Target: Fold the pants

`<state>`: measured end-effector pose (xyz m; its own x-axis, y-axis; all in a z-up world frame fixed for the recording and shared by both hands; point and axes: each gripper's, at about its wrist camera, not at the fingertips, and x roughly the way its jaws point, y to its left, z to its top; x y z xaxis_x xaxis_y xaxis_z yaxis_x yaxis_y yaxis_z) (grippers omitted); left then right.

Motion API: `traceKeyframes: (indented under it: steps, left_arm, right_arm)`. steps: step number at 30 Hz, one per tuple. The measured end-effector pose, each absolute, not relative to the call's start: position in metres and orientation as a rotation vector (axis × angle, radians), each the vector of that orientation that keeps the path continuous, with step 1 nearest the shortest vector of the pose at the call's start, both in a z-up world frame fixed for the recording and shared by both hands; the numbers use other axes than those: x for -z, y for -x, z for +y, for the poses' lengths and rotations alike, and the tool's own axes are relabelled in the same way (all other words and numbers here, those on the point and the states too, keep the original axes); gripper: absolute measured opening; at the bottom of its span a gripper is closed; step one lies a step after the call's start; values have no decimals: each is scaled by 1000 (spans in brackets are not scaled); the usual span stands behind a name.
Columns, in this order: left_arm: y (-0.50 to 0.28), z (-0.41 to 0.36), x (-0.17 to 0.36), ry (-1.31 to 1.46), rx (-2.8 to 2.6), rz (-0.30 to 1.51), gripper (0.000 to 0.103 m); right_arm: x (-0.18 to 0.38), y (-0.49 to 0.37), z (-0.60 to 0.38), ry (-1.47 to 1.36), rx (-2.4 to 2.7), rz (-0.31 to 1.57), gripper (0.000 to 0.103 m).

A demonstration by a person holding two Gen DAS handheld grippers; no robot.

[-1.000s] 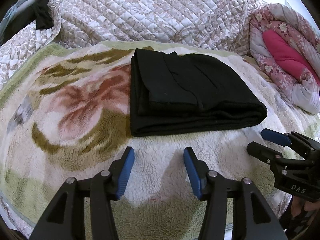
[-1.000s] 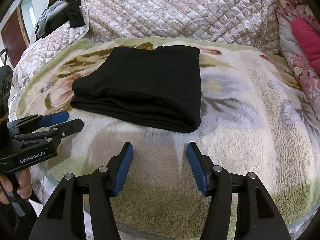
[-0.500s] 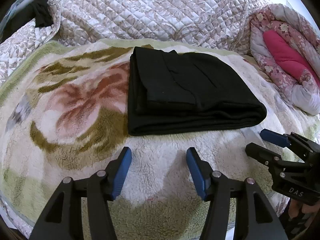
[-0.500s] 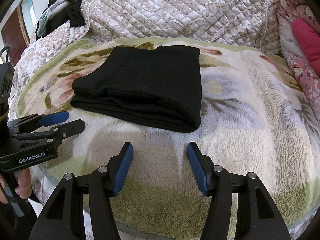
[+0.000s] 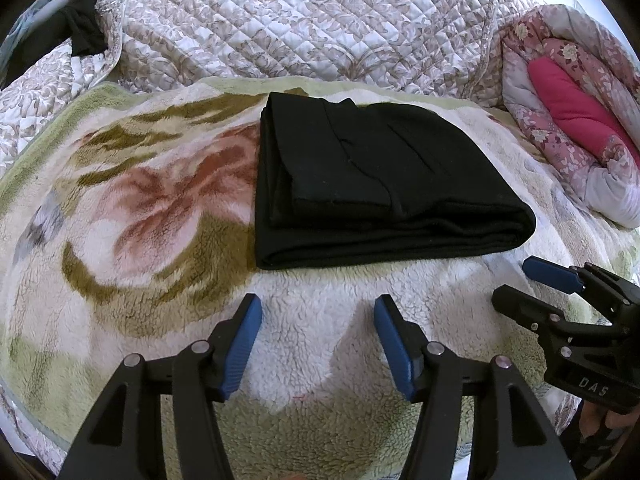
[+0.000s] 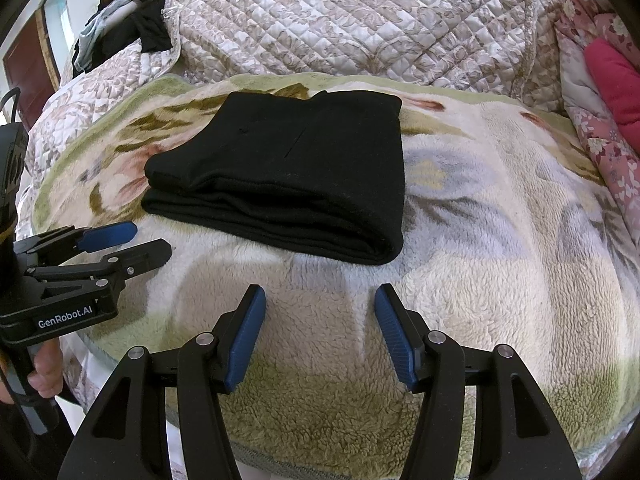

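Folded black pants [image 5: 372, 184] lay at 12 o'clock, apart from left tool [image 5: 318, 320] and right tool [image 6: 320, 308], both spread, empty

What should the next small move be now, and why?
Probably none on the cloth: draw both grippers back. The black folded fabric pants lie in a compact stack on the floral fleece blanket, and the left gripper and right gripper hover open, clear of them.
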<state>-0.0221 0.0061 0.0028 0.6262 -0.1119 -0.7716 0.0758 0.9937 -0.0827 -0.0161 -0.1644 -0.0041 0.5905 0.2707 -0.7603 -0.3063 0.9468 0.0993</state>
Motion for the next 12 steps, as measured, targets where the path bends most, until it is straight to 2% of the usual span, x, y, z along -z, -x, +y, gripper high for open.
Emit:
traceKeyframes:
  steps: [12]
  left_arm:
    - [23, 7, -3, 41, 108, 884, 62]
  right_arm:
    - [4, 17, -163, 47, -334, 875, 59]
